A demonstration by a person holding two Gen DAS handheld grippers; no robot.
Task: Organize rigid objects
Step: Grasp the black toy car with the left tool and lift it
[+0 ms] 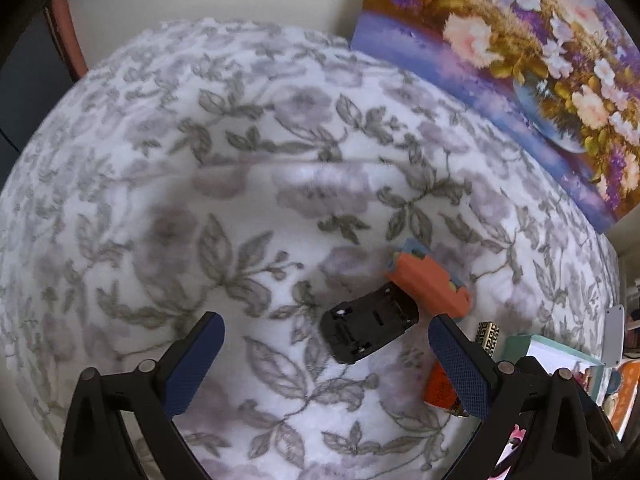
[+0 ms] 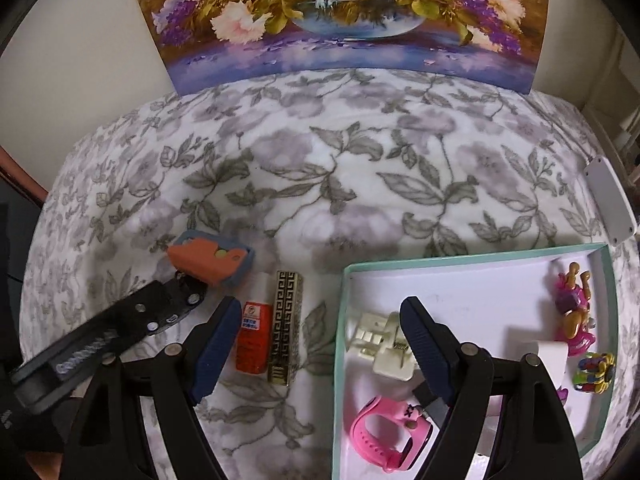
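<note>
A flat black bracket [image 1: 370, 328] lies on the floral bedspread with an orange-and-blue block [image 1: 428, 284] at its far end. My left gripper [image 1: 325, 322] is open; the bracket sits just ahead of its fingertips, nearer the right finger. In the right wrist view the block [image 2: 210, 260] is at the left, beside a small red box [image 2: 252, 340] and a gold patterned box [image 2: 286, 328]. My right gripper [image 2: 320, 308] is open and empty. Its right finger hangs over a teal-rimmed box [image 2: 340, 320] holding a white clip [image 2: 384, 340], a pink watch [image 2: 380, 432] and small coloured toys [image 2: 572, 312].
A flower painting [image 2: 340, 20] leans against the wall at the back of the bed. A white flat plate [image 2: 608, 200] lies at the right edge. A long blurred black shape [image 2: 80, 352] reaches in from the lower left toward the block. Open bedspread [image 2: 340, 180] fills the middle.
</note>
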